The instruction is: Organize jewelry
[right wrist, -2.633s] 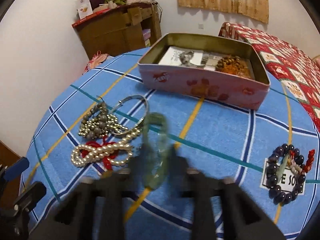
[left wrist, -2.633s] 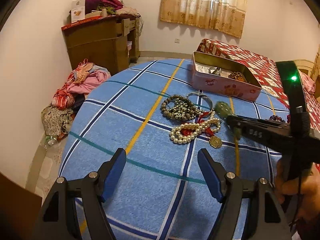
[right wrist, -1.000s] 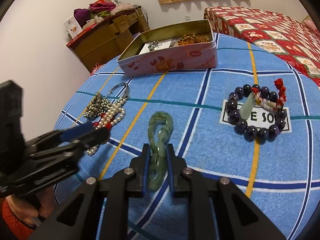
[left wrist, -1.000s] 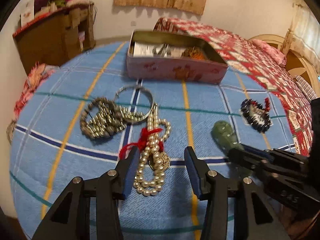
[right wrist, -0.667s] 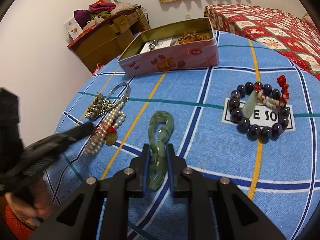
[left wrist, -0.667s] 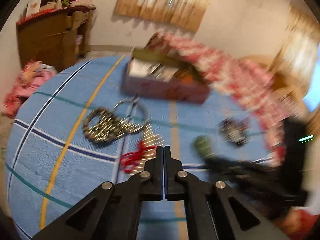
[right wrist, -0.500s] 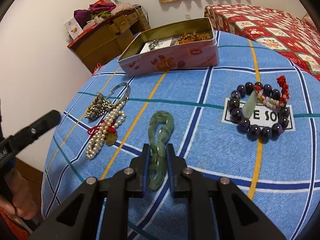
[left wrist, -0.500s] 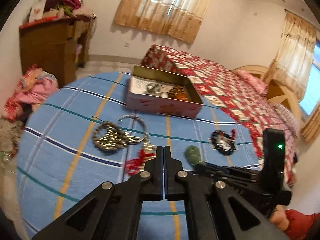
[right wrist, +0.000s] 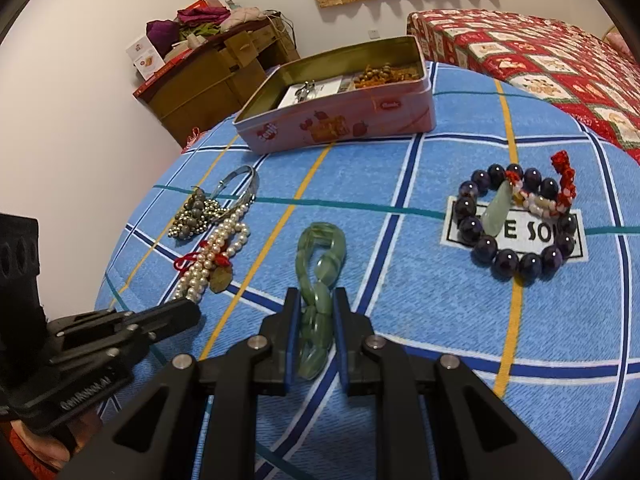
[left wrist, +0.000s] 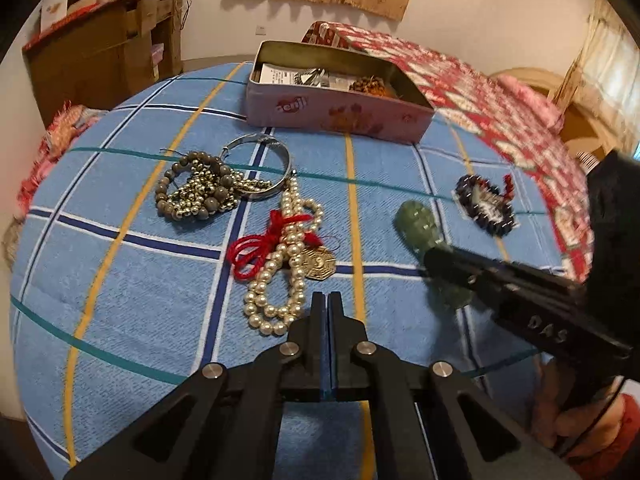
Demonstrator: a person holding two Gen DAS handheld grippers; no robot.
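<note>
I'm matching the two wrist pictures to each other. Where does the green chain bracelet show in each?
Left wrist: green chain bracelet at right of centre, its near end in the right gripper.
Right wrist: low centre, between the fingers.
Shared landmark: the pink tin.

Your left gripper [left wrist: 324,300] has snapped its fingers together with nothing between them, and it now sits just below the pearl necklace [left wrist: 280,264] after swinging up and back.
</note>
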